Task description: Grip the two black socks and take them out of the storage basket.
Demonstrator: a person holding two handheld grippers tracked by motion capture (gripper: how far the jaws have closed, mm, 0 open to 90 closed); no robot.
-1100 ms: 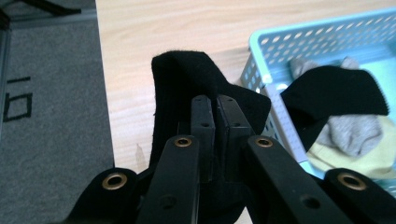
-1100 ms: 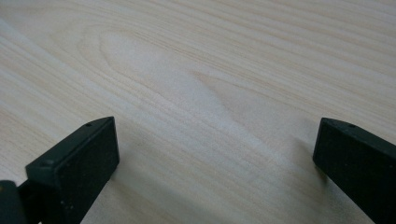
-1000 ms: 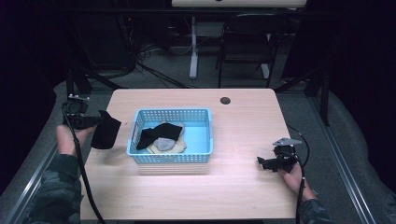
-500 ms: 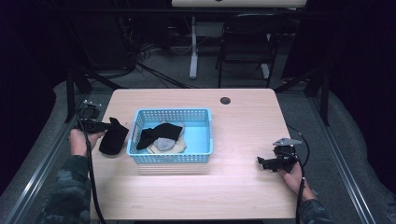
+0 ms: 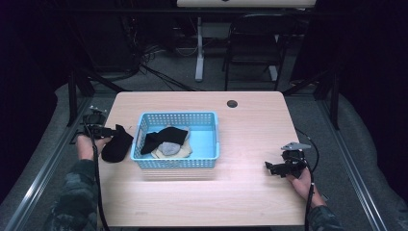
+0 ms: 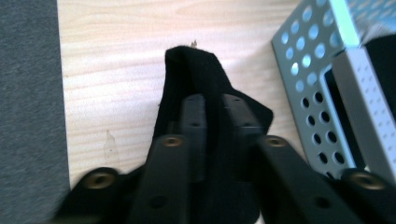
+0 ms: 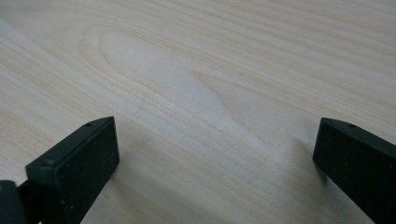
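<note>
A black sock [image 5: 117,147] lies on the table just left of the blue basket [image 5: 178,115]. My left gripper [image 5: 109,131] is at the sock's upper end. In the left gripper view the black sock [image 6: 191,65] runs between the jaws of my left gripper [image 6: 215,100]. They have just been opening and stand slightly apart, loose around the fabric. The basket wall [image 6: 308,60] is close on the right. My right gripper [image 5: 267,167] rests near the table's right front, and my right gripper [image 7: 215,154] is wide open over bare wood.
In the basket lie another black sock [image 5: 166,134], a grey one [image 5: 168,148] and a beige piece [image 5: 185,150]. The wooden table [image 5: 250,134] has a dark cable hole [image 5: 232,103] at the back. A chair and cables stand behind it.
My left hand has come down with the black sock, which hung in the air and now lies on the table beside the basket. The right hand has kept still.
</note>
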